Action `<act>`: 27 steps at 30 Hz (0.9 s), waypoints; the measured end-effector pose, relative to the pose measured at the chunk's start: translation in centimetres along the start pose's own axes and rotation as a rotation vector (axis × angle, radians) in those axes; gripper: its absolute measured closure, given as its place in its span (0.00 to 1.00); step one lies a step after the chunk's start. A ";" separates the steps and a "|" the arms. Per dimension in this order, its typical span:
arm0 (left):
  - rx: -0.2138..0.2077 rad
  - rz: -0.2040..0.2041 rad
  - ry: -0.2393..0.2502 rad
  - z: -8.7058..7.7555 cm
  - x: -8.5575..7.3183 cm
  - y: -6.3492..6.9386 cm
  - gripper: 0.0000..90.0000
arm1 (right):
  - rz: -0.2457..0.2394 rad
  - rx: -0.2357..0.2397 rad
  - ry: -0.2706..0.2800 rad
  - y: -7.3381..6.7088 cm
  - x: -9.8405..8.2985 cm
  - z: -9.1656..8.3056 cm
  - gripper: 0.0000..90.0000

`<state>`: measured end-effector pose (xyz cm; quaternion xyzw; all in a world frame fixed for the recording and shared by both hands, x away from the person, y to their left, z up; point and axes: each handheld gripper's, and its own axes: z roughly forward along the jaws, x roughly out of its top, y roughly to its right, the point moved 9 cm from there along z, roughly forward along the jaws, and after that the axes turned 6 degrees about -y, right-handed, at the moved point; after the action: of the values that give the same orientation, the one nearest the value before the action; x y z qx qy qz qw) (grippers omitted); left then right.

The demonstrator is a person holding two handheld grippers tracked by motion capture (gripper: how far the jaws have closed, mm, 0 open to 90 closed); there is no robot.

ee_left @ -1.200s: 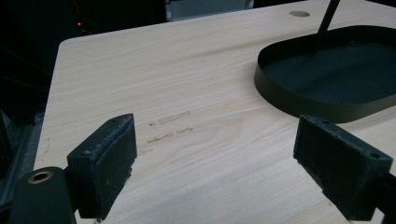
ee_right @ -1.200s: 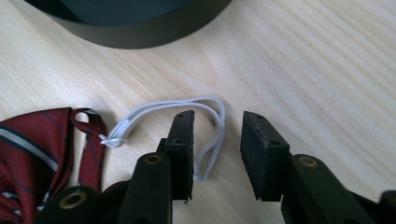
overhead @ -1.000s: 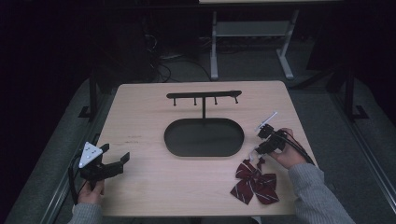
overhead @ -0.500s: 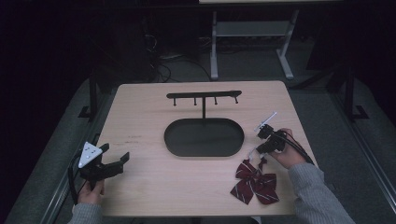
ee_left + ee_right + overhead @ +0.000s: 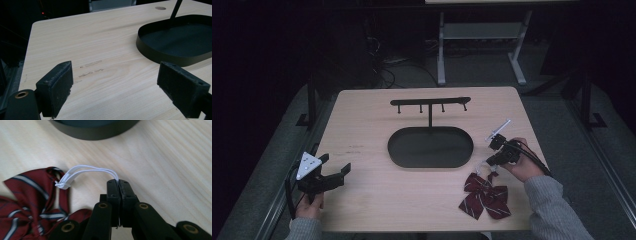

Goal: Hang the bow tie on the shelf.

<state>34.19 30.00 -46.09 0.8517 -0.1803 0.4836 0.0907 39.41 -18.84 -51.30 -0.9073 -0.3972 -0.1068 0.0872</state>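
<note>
Bow tie: dark red with pale stripes, lay flat on the table, near-right of the oval tray, just toward the person from the right gripper.
Elastic loop: white, ran from the bow tie's knot to the right gripper's jaw tips, lifted a little off the wood.
Right gripper: jaws pressed together on the end of the elastic loop; in the right gripper view the loop entered right at the seam between the jaw tips.
Right hand: wrapped round the gripper body just right of the tray's right end, grey sleeve coming up from the near edge, gripper pointing left and down toward the bow tie.
Left gripper: jaws spread wide, nothing between them; well left of the tray, near the table's near-left corner.
Left gripper's own view: both pads apart over bare wood, tray rim at upper right.
Left hand: held the gripper from below at the near edge, jaws aimed toward the tray.
Hook stand: black bar on a post rising from the tray's far side.
</note>
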 end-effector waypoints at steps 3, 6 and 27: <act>0.002 0.001 0.001 0.0 0.0 0.0 0.14 | -0.018 0.003 0.008 -0.4 0.1 -0.4 0.97; 0.002 0.001 -0.001 0.0 0.0 0.0 0.14 | -0.042 0.013 0.009 -1.2 0.3 -1.0 0.97; -0.001 0.009 -0.005 0.2 -0.1 0.3 0.14 | -0.135 0.013 0.046 -3.3 1.4 -4.1 0.97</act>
<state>34.21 29.69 -46.32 0.8521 -0.1843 0.4819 0.0884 37.33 -16.64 -46.71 -0.8751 -0.4562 -0.1304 0.0949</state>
